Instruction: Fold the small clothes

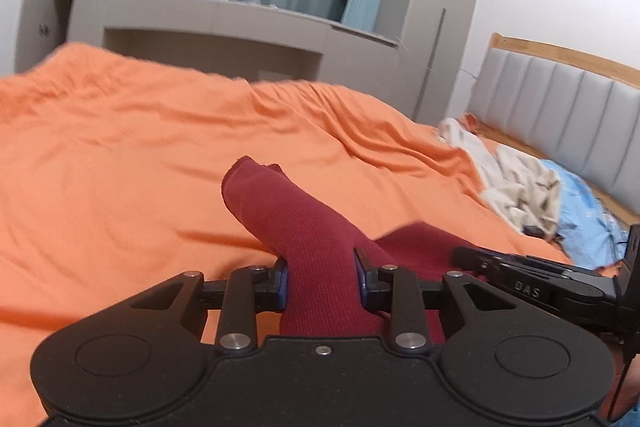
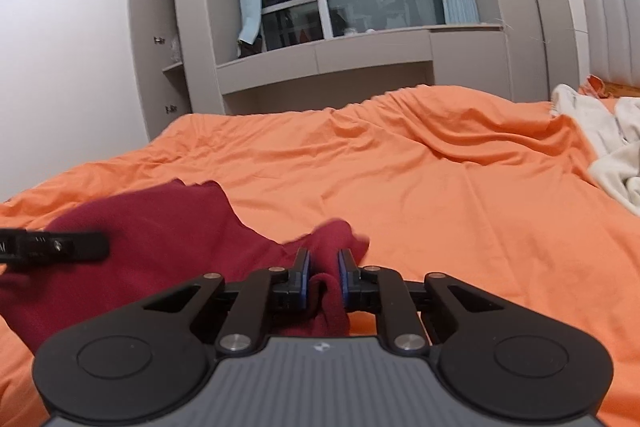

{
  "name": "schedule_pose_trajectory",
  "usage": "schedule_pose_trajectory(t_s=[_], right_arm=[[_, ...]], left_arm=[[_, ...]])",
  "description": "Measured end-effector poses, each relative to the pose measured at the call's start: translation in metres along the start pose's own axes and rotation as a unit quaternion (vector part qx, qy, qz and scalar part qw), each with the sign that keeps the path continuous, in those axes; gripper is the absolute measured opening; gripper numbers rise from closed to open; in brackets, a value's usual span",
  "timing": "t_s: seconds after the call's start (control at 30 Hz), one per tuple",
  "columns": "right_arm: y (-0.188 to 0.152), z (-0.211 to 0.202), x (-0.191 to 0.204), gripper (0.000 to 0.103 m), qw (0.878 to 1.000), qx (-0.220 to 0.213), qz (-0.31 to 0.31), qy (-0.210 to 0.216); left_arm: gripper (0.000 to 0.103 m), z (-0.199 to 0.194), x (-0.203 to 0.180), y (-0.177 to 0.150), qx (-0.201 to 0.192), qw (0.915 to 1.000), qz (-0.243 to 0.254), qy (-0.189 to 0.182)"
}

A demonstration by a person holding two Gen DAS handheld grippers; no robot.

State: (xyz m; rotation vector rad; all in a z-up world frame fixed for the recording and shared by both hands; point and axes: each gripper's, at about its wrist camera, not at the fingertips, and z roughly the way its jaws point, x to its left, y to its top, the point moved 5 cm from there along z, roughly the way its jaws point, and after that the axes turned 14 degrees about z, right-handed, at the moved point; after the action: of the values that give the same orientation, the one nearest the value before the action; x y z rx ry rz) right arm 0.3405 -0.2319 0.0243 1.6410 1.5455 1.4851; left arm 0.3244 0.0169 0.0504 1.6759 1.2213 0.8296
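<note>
Dark-red garment (image 1: 320, 247) is pinched by left claw (image 1: 322, 277) and right claw (image 2: 324, 277); the right one's body reads "DAS".

Dark red ribbed knit cloth garment (image 1: 316, 247), matt wrinkled orange cotton-like sheet (image 1: 120, 147), padded grey headboard (image 1: 560, 115)

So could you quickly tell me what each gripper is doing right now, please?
Left gripper: closed on the red garment.
Right gripper: closed on a bunched part of it.
</note>
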Motion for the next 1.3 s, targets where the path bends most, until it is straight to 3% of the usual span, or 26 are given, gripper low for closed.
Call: schedule_pose_trajectory(t_s=[0.13, 0.37, 0.5, 0.63, 0.83, 0.87, 0.9, 0.93, 1.07, 1.13, 1.3], right_arm=[[-0.013, 0.012, 0.011, 0.016, 1.0, 0.012, -0.028, 0.005], [-0.049, 0.035, 0.004, 0.018, 0.996, 0.082, -0.025, -0.014], [-0.055, 0.038, 0.002, 0.018, 0.995, 0.088, -0.026, -0.028], [-0.056, 0.035, -0.001, 0.018, 0.996, 0.086, -0.018, -0.029], [-0.051, 0.042, -0.02, 0.025, 0.99, 0.123, 0.072, 0.004], [-0.051, 0.043, -0.023, 0.024, 0.988, 0.128, 0.081, 0.005], [-0.051, 0.045, -0.024, 0.017, 0.988, 0.13, 0.085, 0.004], [-0.051, 0.045, -0.024, 0.009, 0.989, 0.128, 0.08, 0.004], [-0.037, 0.038, -0.002, 0.007, 0.997, 0.076, -0.012, -0.012], [-0.027, 0.035, 0.003, 0.006, 0.998, 0.059, -0.028, -0.014], [-0.038, 0.045, -0.013, 0.006, 0.995, 0.082, -0.025, -0.049]], left_arm=[[0.032, 0.002, 0.013, -0.016, 0.026, 0.9996, 0.0, 0.014], [0.037, 0.014, 0.031, -0.06, 0.083, 0.9962, -0.005, 0.023], [0.044, 0.017, 0.039, -0.078, 0.101, 0.9942, -0.019, 0.032], [0.044, 0.016, 0.041, -0.083, 0.1, 0.9941, -0.025, 0.034], [0.044, 0.016, 0.038, -0.085, 0.1, 0.9941, -0.019, 0.036], [0.044, 0.017, 0.037, -0.085, 0.101, 0.994, -0.018, 0.037], [0.044, 0.019, 0.036, -0.085, 0.103, 0.9938, -0.016, 0.039], [0.045, 0.02, 0.034, -0.084, 0.105, 0.9936, -0.015, 0.04], [0.047, 0.024, 0.03, -0.079, 0.108, 0.9931, -0.015, 0.045], [0.049, 0.025, 0.027, -0.076, 0.106, 0.9932, -0.015, 0.045], [0.062, 0.031, 0.013, -0.077, 0.113, 0.9926, 0.008, 0.043]])
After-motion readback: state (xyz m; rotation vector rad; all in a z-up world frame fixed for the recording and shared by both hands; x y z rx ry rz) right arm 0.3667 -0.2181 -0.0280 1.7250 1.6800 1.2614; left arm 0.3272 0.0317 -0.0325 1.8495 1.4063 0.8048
